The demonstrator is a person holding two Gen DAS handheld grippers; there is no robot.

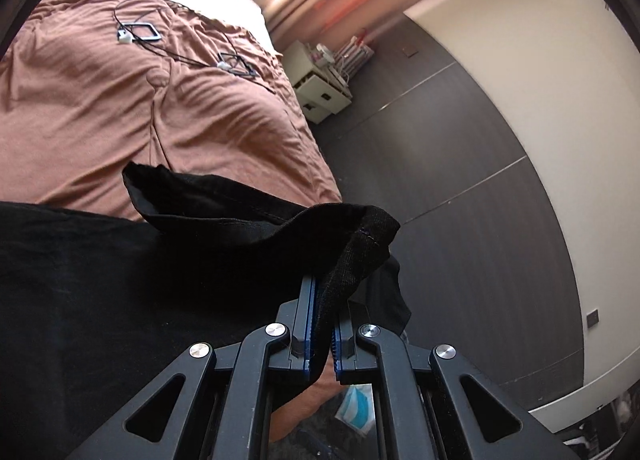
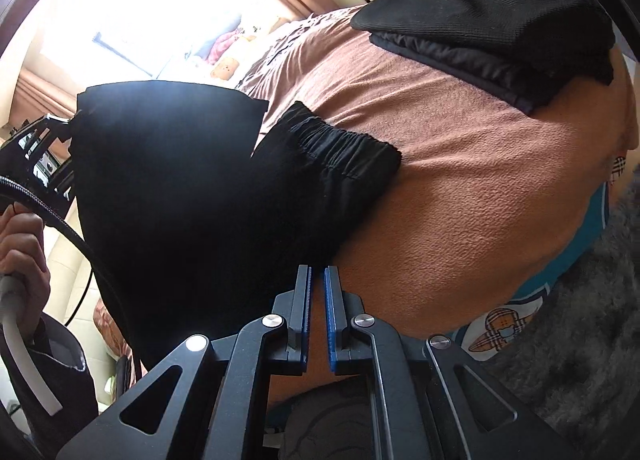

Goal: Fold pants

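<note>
Black soft-fabric pants (image 2: pixel 192 188): draped on rust-brown bedspread (image 2: pixel 460 164), elastic waistband pointing toward bed centre. Left gripper (image 1: pixel 325 300): clamped on hem, lifted, nearer. Right gripper (image 2: pixel 316 280): closed, empty, beside pants' edge.

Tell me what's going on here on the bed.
A person is folding black pants on a bed with a brown cover, a gripper in each hand. The left gripper is shut on a hem of the pants, carrying it over the rest of the fabric. The right gripper is shut with nothing visibly between its fingers. A stack of folded dark clothes sits further along the bed.
</note>
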